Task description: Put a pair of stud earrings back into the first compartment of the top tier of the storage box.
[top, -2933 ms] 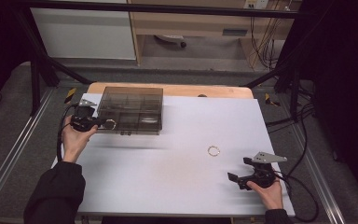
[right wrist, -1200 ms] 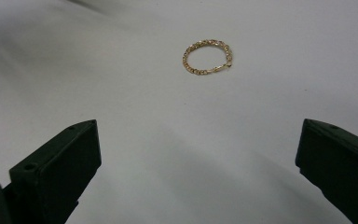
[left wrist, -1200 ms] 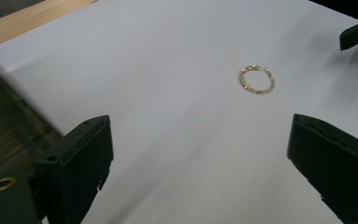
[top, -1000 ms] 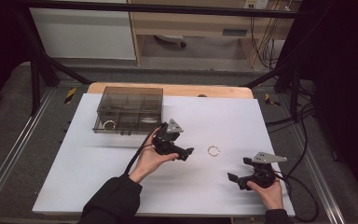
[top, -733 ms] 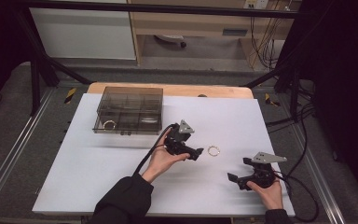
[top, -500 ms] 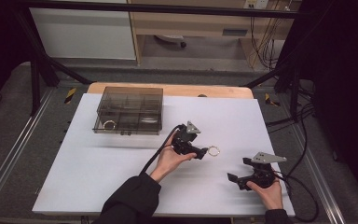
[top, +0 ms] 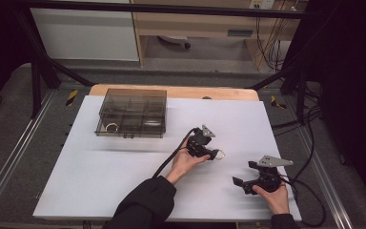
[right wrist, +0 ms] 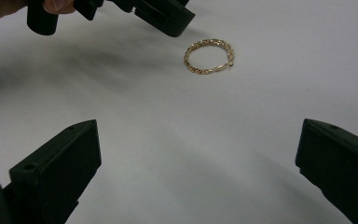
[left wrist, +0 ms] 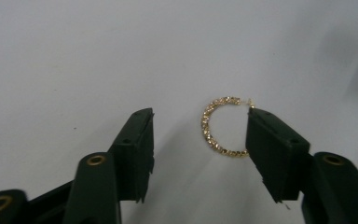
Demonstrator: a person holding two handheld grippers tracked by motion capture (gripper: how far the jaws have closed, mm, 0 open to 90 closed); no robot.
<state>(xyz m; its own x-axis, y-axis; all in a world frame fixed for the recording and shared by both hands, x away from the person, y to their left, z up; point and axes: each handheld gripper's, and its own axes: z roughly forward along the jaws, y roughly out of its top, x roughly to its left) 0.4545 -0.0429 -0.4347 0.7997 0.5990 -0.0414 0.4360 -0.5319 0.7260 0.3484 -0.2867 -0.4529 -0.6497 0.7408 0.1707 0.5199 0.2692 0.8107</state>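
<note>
Left gripper (left wrist: 200,135) moved from the organizer box (top: 131,112) to the gold hoop (left wrist: 220,126); its jaws closing, hoop between, untouched. Right gripper (right wrist: 198,168) jaws wide apart.

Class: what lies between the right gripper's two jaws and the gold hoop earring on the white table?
Nothing: from the right gripper to the gold hoop earring runs bare white table, as the right gripper view shows.

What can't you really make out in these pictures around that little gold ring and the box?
- Gold ring, left gripper view: its right side is hidden behind the left gripper's jaw, so contact cannot be told.
- Gold ring, high view: too small to show its clasp.
- Clear box, high view: its contents are tiny, blurred by the tinted lid.
- Right gripper, right gripper view: jaws cut off by the frame's bottom edge.
</note>
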